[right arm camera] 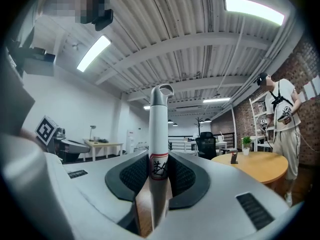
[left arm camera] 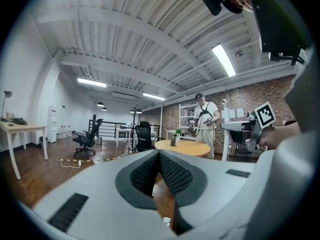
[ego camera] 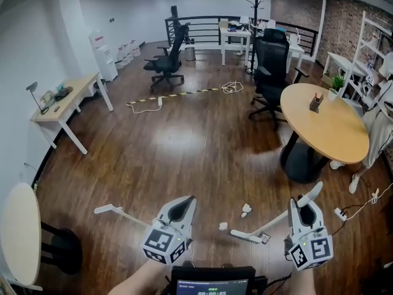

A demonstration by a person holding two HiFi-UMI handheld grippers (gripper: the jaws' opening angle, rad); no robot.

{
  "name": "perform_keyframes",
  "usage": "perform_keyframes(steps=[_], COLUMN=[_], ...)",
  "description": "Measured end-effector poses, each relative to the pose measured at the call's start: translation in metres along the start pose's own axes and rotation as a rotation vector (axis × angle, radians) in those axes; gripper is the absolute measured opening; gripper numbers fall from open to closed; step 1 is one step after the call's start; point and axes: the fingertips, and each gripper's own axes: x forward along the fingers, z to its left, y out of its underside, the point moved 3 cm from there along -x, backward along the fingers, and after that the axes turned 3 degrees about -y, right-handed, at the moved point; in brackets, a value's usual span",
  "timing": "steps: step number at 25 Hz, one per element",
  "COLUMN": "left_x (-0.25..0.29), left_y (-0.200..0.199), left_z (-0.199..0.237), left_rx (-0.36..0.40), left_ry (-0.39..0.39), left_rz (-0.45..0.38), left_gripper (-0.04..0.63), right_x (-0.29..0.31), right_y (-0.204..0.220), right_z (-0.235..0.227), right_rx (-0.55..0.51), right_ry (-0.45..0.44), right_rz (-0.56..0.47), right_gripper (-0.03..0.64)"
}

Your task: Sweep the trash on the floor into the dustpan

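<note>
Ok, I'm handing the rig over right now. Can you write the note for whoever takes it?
Left gripper: tongs shut, nothing visible between them. A white handle runs off to its left; whether it is held is unclear.
Right gripper: tongs shut on the broom handle, with the broom head down at the floor.
Trash: a paper scrap and a smaller scrap lie loose near the broom head.
Done: nothing collected; no dustpan in view.
Left: sweep both scraps in.

My head view looks steeply down on the floor [ego camera: 184, 146], left hand-held gripper [ego camera: 188, 203] and right hand-held gripper [ego camera: 304, 206]; their low cameras tilt upward along the jaws, sharing the round desk [ego camera: 325, 125].
</note>
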Motion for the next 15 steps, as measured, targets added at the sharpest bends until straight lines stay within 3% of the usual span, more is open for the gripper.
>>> perform_keyframes(steps=[7,11,15], left_x=[-0.014,-0.007,0.011], left_y=[0.015,0.030,0.048], left_z=[0.095,0.132,0.151], left_rx=[-0.032,-0.034,-0.048], left_ry=[0.032,0.024,0.019], left_rz=[-0.011,-0.034,0.009], left_gripper=[0.002,0.002,0.002], right_x=[0.049,0.077,0.097], right_y=[0.014,0.032,0.054], right_z=[0.054,0.070,0.068], right_rx=[-0.025,-0.033,-0.030], right_ry=[0.086,0.098,0.120], right_rz=[0.011,0.014,0.046], right_gripper=[0.118,0.120,0.118])
